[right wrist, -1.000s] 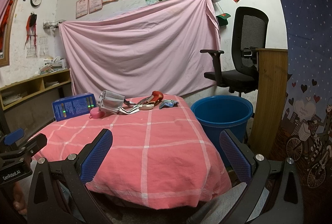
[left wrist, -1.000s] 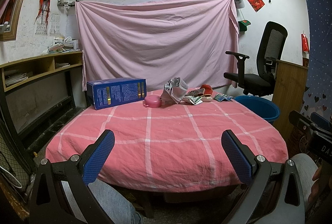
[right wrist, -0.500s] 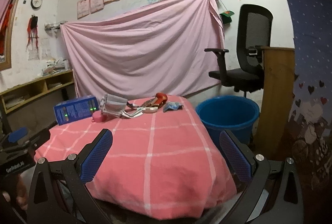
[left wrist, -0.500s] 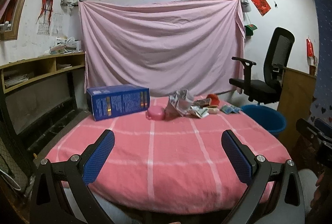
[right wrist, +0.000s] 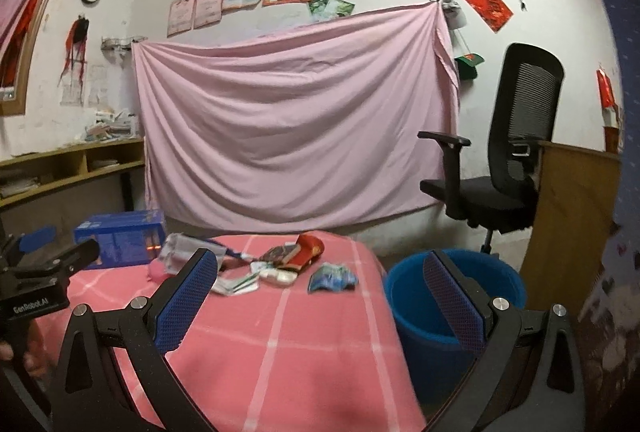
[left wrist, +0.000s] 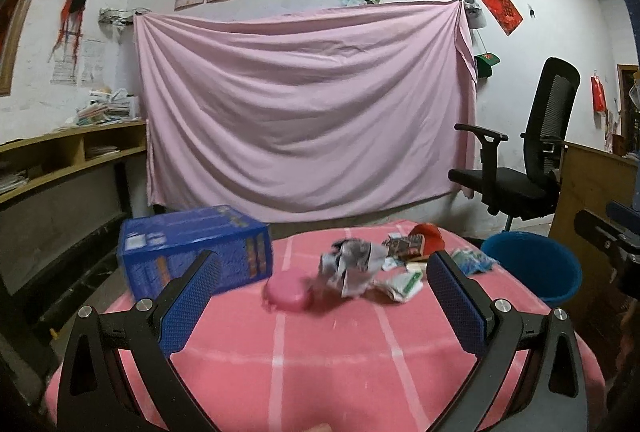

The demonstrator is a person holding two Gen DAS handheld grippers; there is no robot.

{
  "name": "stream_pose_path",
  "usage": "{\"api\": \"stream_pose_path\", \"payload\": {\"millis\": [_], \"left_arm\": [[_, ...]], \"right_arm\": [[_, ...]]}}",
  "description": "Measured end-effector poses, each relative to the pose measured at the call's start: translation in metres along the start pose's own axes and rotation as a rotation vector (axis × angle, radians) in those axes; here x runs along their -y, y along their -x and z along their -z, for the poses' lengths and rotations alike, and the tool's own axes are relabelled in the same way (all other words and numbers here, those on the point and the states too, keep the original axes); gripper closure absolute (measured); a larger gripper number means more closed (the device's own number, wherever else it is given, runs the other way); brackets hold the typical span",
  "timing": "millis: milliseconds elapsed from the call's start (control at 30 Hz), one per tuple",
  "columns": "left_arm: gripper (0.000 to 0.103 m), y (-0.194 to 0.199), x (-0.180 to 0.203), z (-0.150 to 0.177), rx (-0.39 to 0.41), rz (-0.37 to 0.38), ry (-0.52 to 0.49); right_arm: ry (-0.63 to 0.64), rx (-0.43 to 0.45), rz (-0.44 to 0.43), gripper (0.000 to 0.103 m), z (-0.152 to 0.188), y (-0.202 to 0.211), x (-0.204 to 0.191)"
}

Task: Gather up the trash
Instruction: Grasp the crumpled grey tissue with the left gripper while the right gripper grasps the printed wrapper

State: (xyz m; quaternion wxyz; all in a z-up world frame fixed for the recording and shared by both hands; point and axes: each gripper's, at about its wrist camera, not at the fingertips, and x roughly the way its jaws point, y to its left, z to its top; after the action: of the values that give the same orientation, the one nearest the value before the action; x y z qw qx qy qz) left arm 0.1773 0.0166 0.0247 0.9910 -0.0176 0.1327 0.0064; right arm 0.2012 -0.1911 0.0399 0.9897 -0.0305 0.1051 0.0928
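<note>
So far nothing collected, going by what's visible: all the trash sits on the desk, and the part of the bucket's inside that shows looks bare.

Left to right:
- Blue cardboard box, rigid, printed panels, far left of desk. Probably not trash; can't say.
- Left gripper: jaws wide apart, nothing between them, hovering over the near half of the desk, aimed at the pile. Pads are blue with a knurled rubbery texture.
- Pink round lid-like thing, smooth plastic, just beside the box. Blurred, can't tell what it is.
- Crumpled newspaper wad, grey print, light and springy, touching the pink piece. Should crush easily in a pinch.
- White-green flat sachets, thin film, lying flat on cloth. Harder to get under.
- Dark printed wrapper and red packet behind them, glossy.
- Blue-green crinkled wrapper near the desk's right edge, closest to the bucket.
- Right gripper: jaws spread, empty, over the desk's right edge.
- Blue plastic bucket on the floor just right of the desk, open top, likely the trash target.

Desk cover is a pink fleecy blanket with white grid lines; soft, so flat wrappers may sink in.

Left to do: every piece, roughly five or six picks.
</note>
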Motion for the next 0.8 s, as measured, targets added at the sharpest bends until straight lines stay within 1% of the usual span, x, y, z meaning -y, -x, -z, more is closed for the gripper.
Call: {"api": "stream_pose_path", "payload": {"millis": [133,200,267,333,367,433,467,500,533,567,633,667,733,767,800], "left_arm": [[0.002,-0.035,0.0,-0.005,-0.044,0.026,0.016],[0.003,-0.051,-0.001,-0.007,-0.066,0.033,0.03],[0.003,-0.06,-0.003,-0.007,-0.082,0.047,0.033],[0.011,-0.07,-0.002,-0.007,-0.107,0.067,0.027],[0.013,-0.076,-0.002,-0.006,-0.129,0.083,0.021],[0.026,-0.086,-0.003,-0.007,-0.171,0.113,0.018],[0.029,-0.09,-0.002,-0.007,-0.193,0.124,0.019],[0.036,-0.094,-0.004,-0.007,-0.218,0.143,0.023],[0.042,-0.097,-0.006,-0.007,-0.236,0.157,0.03],[0.045,-0.099,-0.006,-0.009,-0.248,0.166,0.038],[0.054,-0.104,-0.008,-0.011,-0.275,0.185,0.057],[0.057,-0.106,-0.01,-0.012,-0.288,0.192,0.064],[0.069,-0.107,-0.012,-0.014,-0.31,0.21,0.077],[0.07,-0.107,-0.014,-0.014,-0.318,0.218,0.082],[0.074,-0.107,-0.014,-0.015,-0.328,0.226,0.085]], "right_arm": [[0.027,-0.026,-0.013,0.0,-0.009,-0.04,0.002],[0.029,-0.066,-0.015,0.0,-0.012,-0.062,0.006],[0.022,-0.129,-0.024,0.0,-0.012,-0.088,0.011],[0.018,-0.207,-0.025,0.0,-0.011,-0.112,0.015],[0.017,-0.237,-0.026,0.0,-0.009,-0.121,0.016],[0.017,-0.304,-0.039,0.0,-0.005,-0.14,0.017],[0.016,-0.345,-0.043,0.0,-0.001,-0.15,0.017],[0.014,-0.382,-0.046,0.001,0.003,-0.159,0.017],[0.012,-0.42,-0.055,0.003,0.007,-0.167,0.019],[0.015,-0.451,-0.06,0.005,0.01,-0.174,0.019],[0.027,-0.52,-0.067,0.012,0.017,-0.189,0.02],[0.034,-0.556,-0.074,0.013,0.021,-0.197,0.021],[0.044,-0.606,-0.072,0.016,0.025,-0.21,0.021],[0.047,-0.624,-0.069,0.017,0.027,-0.215,0.022],[0.051,-0.639,-0.066,0.018,0.027,-0.219,0.022]]}}
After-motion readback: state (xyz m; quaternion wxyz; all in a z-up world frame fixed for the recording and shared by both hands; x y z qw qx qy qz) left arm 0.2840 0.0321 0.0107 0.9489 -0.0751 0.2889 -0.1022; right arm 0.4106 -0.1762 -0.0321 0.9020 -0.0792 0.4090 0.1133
